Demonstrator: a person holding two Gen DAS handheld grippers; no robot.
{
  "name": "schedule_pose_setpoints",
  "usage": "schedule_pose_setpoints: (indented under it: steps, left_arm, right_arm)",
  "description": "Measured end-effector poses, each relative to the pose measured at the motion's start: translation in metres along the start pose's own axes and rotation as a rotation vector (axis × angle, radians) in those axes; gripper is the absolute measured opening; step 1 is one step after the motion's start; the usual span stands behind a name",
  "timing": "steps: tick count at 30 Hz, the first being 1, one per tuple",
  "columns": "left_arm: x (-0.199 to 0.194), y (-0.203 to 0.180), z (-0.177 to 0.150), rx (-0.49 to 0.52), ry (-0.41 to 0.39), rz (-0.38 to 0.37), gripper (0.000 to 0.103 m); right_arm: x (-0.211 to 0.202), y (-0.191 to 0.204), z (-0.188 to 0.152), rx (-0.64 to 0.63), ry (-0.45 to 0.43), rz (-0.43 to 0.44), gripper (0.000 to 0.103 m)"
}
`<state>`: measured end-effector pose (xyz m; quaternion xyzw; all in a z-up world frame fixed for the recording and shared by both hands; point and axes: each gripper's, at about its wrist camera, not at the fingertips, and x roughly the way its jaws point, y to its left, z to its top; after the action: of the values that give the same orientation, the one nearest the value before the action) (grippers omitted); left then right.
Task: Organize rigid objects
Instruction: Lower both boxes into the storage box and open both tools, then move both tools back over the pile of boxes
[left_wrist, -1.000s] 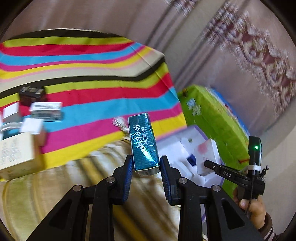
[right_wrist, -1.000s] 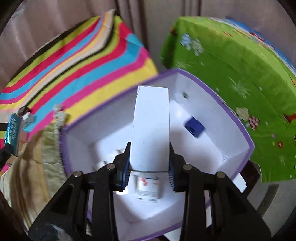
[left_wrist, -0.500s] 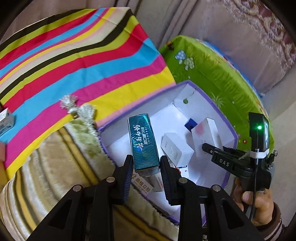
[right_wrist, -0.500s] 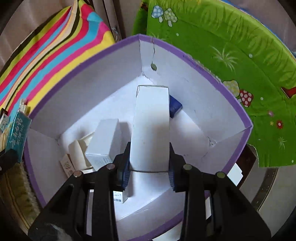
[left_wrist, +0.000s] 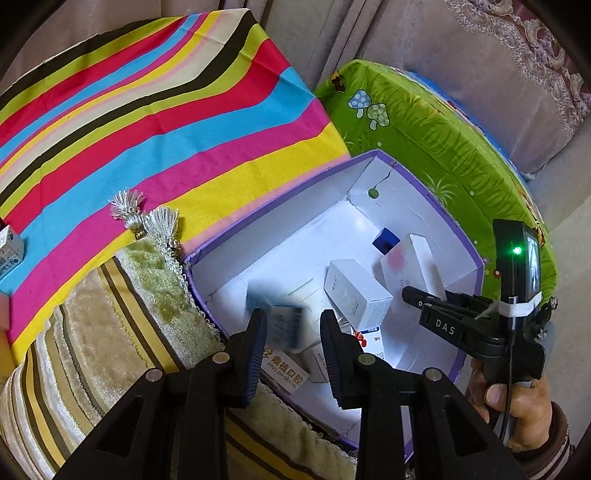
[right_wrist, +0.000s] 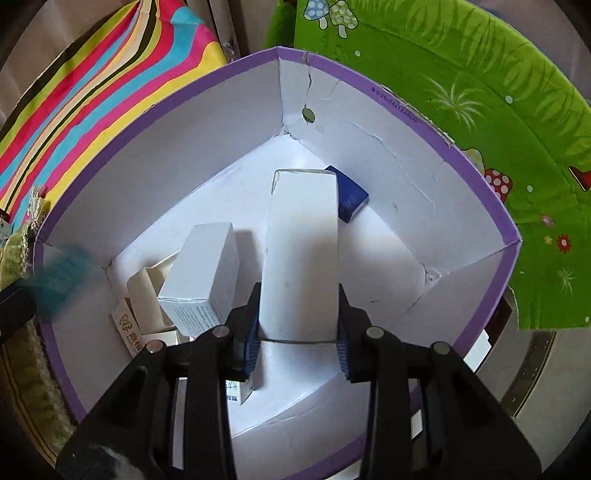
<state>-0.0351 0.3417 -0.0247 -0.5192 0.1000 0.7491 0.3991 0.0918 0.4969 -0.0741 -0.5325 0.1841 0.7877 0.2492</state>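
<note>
**Now two boxes hang over the bin**

Inside the purple bin (right_wrist: 476, 177), white boxes pile up by a small blue box (right_wrist: 351, 195). Right gripper (right_wrist: 299, 332) squeezes a tall white box (right_wrist: 301, 254). Left gripper (left_wrist: 293, 332) stands partly open; the blurry teal box (left_wrist: 275, 321) sits loose between its jaws. Only the left view shows the hand (left_wrist: 517, 402).

The right gripper (right_wrist: 300, 328) clamps a tall white carton (right_wrist: 301, 254) inside the purple-rimmed white cardboard box (right_wrist: 476, 177), beside a small dark-blue box (right_wrist: 351, 197).
</note>
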Motion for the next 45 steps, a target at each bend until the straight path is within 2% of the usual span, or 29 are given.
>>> schedule_pose_setpoints:
  steps: [3,5,6,10,11,16,22,27,30,38,45]
  left_arm:
    - [0.001,0.0,0.0,0.003,0.002,0.0,0.034]
    - [0.001,-0.001,0.0,0.006,0.0,-0.004,0.038]
    - [0.0,-0.001,-0.001,0.008,-0.003,-0.008,0.04]
    - [-0.004,-0.002,-0.001,0.012,-0.026,-0.025,0.059]
    - [-0.006,-0.003,0.0,0.012,-0.034,-0.027,0.064]
    - [-0.023,0.004,-0.002,-0.025,-0.085,-0.052,0.072]
    - [-0.055,0.028,-0.01,-0.079,-0.175,-0.051,0.072]
    - [-0.087,0.063,-0.028,-0.139,-0.249,-0.044,0.072]
    - [-0.107,0.09,-0.042,-0.193,-0.289,-0.023,0.072]
    - [-0.163,0.16,-0.094,-0.308,-0.368,0.073,0.073]
    - [-0.201,0.224,-0.145,-0.394,-0.388,0.217,0.073]
  right_arm:
    - [0.002,0.001,0.001,0.0,0.011,0.0,0.039]
    - [0.001,0.002,0.001,-0.003,0.011,0.002,0.044]
    - [0.0,0.002,0.001,-0.004,0.006,0.005,0.05]
    - [-0.014,0.003,0.004,0.002,-0.038,-0.005,0.072]
    - [-0.019,0.003,0.005,0.005,-0.052,-0.007,0.073]
    - [-0.037,0.005,0.01,0.014,-0.092,-0.017,0.073]
    - [-0.065,0.02,0.018,-0.007,-0.173,-0.006,0.074]
    - [-0.092,0.051,0.019,-0.064,-0.304,-0.052,0.079]
    - [-0.1,0.07,0.017,-0.105,-0.348,-0.008,0.08]
    - [-0.113,0.133,0.007,-0.272,-0.34,0.143,0.08]
    - [-0.13,0.205,-0.007,-0.396,-0.359,0.248,0.08]
